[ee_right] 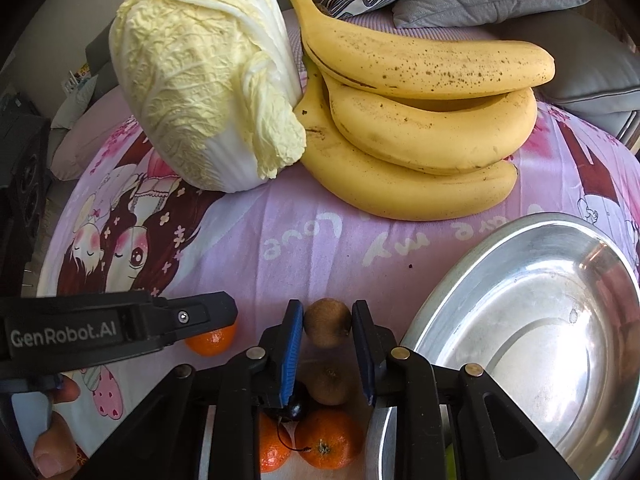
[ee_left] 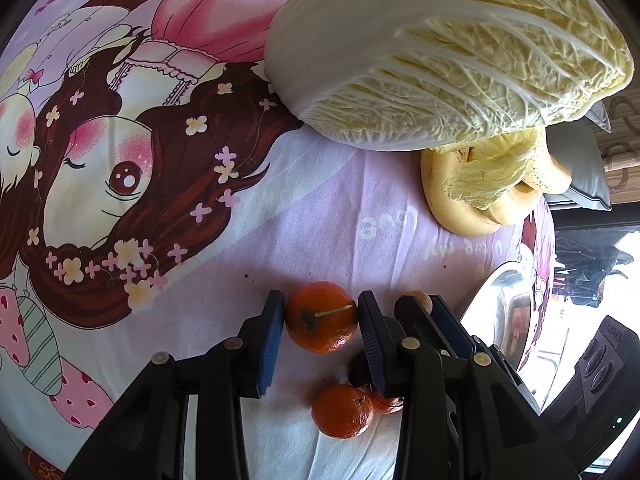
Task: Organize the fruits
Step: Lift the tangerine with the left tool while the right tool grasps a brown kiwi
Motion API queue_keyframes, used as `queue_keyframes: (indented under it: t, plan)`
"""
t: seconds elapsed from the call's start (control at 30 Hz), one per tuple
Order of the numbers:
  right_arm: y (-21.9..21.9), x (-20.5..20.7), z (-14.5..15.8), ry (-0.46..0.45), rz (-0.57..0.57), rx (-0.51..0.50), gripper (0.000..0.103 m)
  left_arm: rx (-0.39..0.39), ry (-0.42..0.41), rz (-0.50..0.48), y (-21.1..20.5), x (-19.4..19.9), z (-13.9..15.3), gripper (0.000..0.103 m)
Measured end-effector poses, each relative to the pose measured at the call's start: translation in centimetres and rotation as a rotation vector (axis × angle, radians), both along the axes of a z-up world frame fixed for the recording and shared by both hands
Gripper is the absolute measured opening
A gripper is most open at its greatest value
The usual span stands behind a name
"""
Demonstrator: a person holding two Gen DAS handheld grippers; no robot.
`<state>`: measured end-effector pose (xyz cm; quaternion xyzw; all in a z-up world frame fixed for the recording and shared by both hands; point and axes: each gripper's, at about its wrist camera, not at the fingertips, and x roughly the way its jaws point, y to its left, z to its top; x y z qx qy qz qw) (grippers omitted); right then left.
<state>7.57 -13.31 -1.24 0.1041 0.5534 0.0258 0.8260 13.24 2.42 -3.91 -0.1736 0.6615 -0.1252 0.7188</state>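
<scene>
Nearest to the lens in the right wrist view, two small oranges [ee_right: 326, 444] lie at the bottom edge, with a dark cherry [ee_right: 295, 406] and a second kiwi [ee_right: 328, 386] just above them. Beyond these, in the lower middle of the frame, the right gripper [ee_right: 327, 330] has its blue pads on both sides of a brown kiwi [ee_right: 328, 322]; the jaws are narrow and appear to press it. In the left wrist view, the left gripper [ee_left: 321, 322] stands the same way around a mandarin [ee_left: 321, 317], lower middle of the frame, pads touching its sides.

I think the step is to lift each fruit and carry it to the metal tray [ee_right: 460, 300] at lower right, which looks empty. To do it well, squeeze only enough to hold, because both fruits are soft; lift straight up first, so the neighbours are not rolled away.

The kiwi is fuzzy and oval, dull brown. The mandarin is glossy orange, with a thin dry stem across its top.

Farther, in the upper part, the bananas [ee_right: 420, 120] rest beside a napa cabbage [ee_right: 200, 80] on the pink printed cloth [ee_right: 280, 220].
</scene>
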Motion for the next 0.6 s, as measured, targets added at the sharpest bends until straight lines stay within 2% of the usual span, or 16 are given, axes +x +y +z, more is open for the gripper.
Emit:
queue_keyframes:
  t: [0.27, 0.6]
  plan:
    - [-1.3, -1.2, 1.9, -0.004, -0.028, 0.076, 0.027, -0.006, -0.018, -0.023, -1.1, -0.4, 0.7, 0.039]
    - [-3.1, -2.4, 4.1, -0.028, -0.081, 0.083, 0.027, -0.008, -0.04, -0.055, -3.0, -1.1, 2.1, 0.039]
